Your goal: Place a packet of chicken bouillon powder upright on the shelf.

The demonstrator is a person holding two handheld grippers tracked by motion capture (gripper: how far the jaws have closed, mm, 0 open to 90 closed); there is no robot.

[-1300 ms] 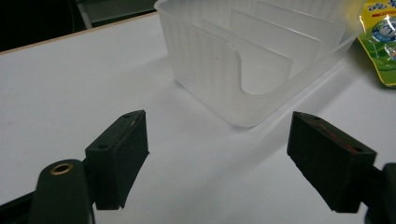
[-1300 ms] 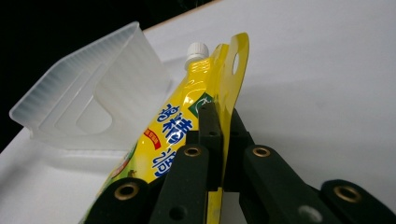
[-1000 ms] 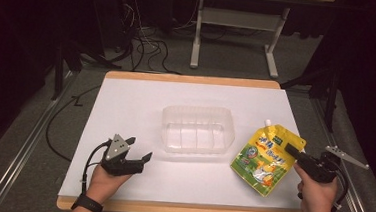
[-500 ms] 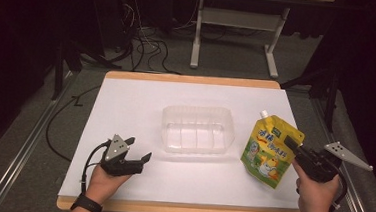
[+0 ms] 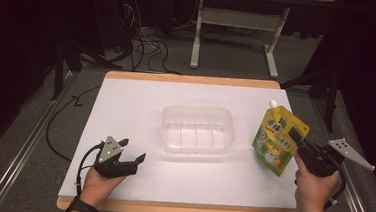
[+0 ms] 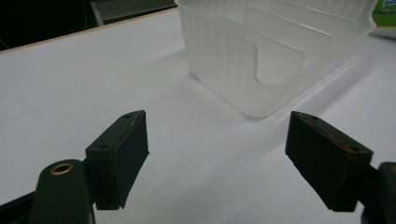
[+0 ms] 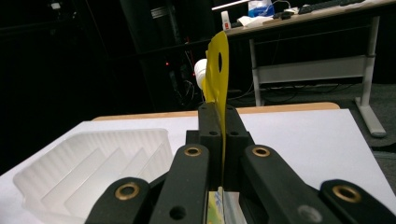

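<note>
Two tongs are sitting over the white tabletop [image 5: 126, 101], and we are looking at both of them. The left tongs [image 5: 133, 160] are resting low near the front left of the tabletop, held in a hand [image 5: 101, 180]. In the left gripper view their two black jaws are standing wide apart with nothing between them. They are pointing toward the clear plastic tray [image 6: 280, 51], which is sitting in the middle of the tabletop, near the tongs but apart from them.

The right tongs [image 5: 296, 140] are squeezing a yellow juice pouch [image 5: 278, 140] by its edge. In the right gripper view we are seeing the pouch edge-on, thin and upright, pinched tight between the two jaws, with its white cap [image 7: 201, 70] sticking out near the top. In the high view the pouch is standing tilted just to the right of the tray, not touching it. We are not able to tell if its bottom is touching the tabletop.
</note>
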